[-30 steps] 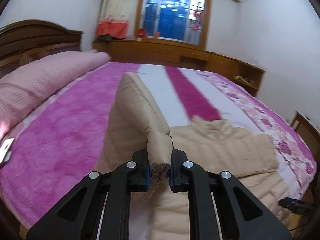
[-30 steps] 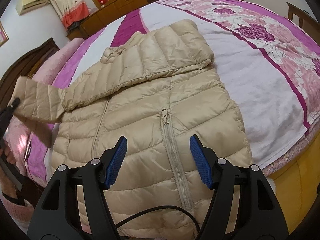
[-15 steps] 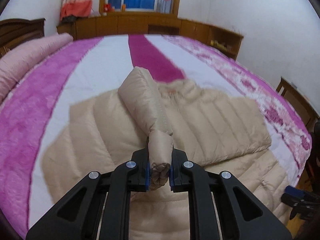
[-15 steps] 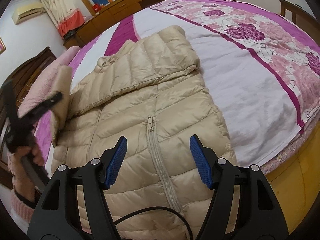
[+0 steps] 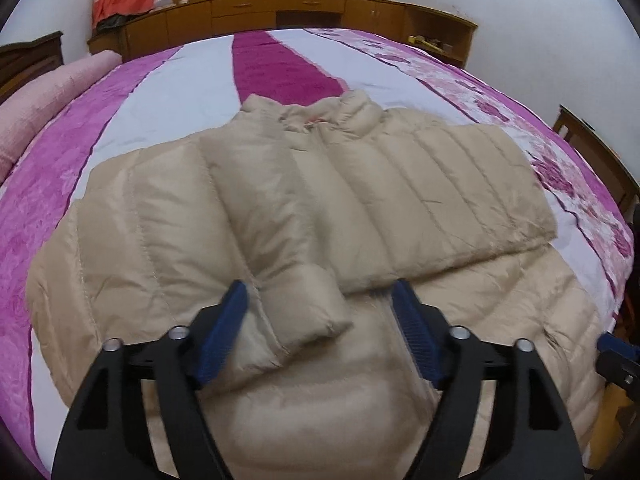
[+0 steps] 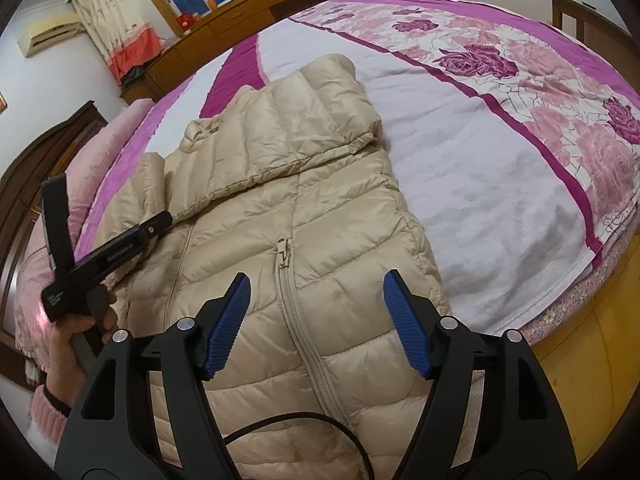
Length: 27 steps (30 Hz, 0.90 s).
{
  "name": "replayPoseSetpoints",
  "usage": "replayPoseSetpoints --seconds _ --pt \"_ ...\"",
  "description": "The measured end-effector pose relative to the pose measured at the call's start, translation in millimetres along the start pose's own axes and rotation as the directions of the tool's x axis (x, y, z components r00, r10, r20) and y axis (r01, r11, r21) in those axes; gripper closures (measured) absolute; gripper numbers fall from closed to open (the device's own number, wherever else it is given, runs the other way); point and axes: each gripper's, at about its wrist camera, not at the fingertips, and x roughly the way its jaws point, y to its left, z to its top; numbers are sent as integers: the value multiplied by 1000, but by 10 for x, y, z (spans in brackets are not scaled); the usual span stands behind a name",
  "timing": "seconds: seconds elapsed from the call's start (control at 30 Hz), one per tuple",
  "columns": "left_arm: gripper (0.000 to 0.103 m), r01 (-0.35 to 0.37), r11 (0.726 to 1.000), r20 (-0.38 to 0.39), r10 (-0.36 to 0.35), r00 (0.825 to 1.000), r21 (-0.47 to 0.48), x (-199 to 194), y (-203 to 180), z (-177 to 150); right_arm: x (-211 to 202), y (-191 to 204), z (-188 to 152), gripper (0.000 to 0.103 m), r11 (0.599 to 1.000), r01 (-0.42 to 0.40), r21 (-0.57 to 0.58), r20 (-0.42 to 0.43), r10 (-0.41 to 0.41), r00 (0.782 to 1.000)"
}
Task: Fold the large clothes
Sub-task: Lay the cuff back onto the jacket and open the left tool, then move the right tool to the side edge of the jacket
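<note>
- A beige down jacket [image 5: 360, 200] lies front-up on the bed [image 5: 160, 92], over the purple, white and floral bedspread [image 6: 500, 128], its collar toward the far side and its hem toward the near edge.
- The left gripper [image 5: 320, 332] hovers just above the jacket's chest with its blue-padded jaws spread apart and released; the cuff [image 5: 316, 308] of the left sleeve [image 5: 256, 200] lies loose between them, folded across the front.
- The left wrist view shows both sleeves folded inward: the left one runs down from the shoulder toward the centre, and the right sleeve [image 5: 440, 196] lies across the chest, its edge reaching the right side.
- The right gripper [image 6: 316, 320] is also wide open, holding nothing, poised over the lower front of the jacket, with the zipper [image 6: 296, 304] running between its fingers.
- Only the right wrist view shows the zipper pull [image 6: 282, 252], the bed's yellow wooden side [image 6: 592, 360] on the near right, and the person's left hand [image 6: 76, 336] in a pink cuff holding the black left gripper at the far left.
- Only the left wrist view shows the collar [image 5: 320, 114] opening and the wooden cabinet [image 5: 280, 12] along the far wall beneath the window.
- A pink pillow [image 5: 44, 96] sits at the left by the dark headboard [image 6: 36, 160].
</note>
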Motion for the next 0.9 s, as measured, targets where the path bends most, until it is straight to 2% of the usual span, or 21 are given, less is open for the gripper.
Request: replayPoseSetpoints --seconds 0.1,0.33,0.57,0.9 --pt "24 45 999 1 -45 999 -5 -167 -59 -10 -4 10 0 33 1000 -3 -2 1 3 1000" --pt "23 47 998 0 -47 999 -37 -568 65 -68 2 158 -3 33 999 -13 -34 -5 13 1000" --pt "23 -11 995 0 11 1000 -103 -816 454 -133 58 533 2 33 993 -59 -102 -24 57 998" --pt "23 -98 978 -49 90 995 -185 -878 1190 -336 191 1422 34 33 958 -161 -238 -58 152 987"
